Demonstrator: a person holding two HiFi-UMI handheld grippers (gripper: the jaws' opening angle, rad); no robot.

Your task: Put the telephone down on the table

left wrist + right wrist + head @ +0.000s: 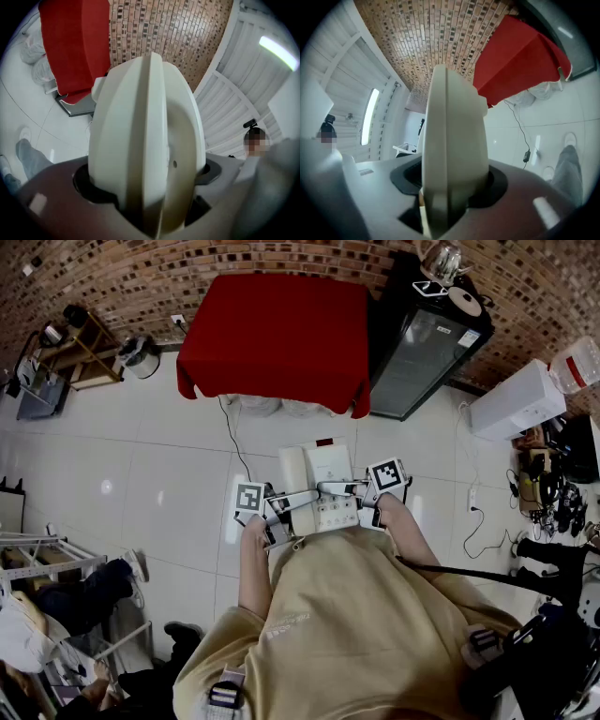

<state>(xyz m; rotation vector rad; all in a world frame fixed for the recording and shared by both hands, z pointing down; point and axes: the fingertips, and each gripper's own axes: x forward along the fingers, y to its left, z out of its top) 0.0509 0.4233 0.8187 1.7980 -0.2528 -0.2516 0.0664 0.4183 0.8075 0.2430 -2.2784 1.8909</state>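
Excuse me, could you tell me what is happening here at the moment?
A person holds a cream telephone between two grippers: the left gripper is clamped on one side of it and the right gripper on the other. The telephone is up in the air in front of the person's chest, above the tiled floor. The table with the red cloth stands ahead, so the telephone has not yet been put down.

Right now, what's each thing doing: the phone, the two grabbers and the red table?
telephone: held up over the floor, not on the table.
left gripper: shut on the telephone's left side.
right gripper: shut on the telephone's right side.
table: covered with a red cloth, telephone not yet on it.
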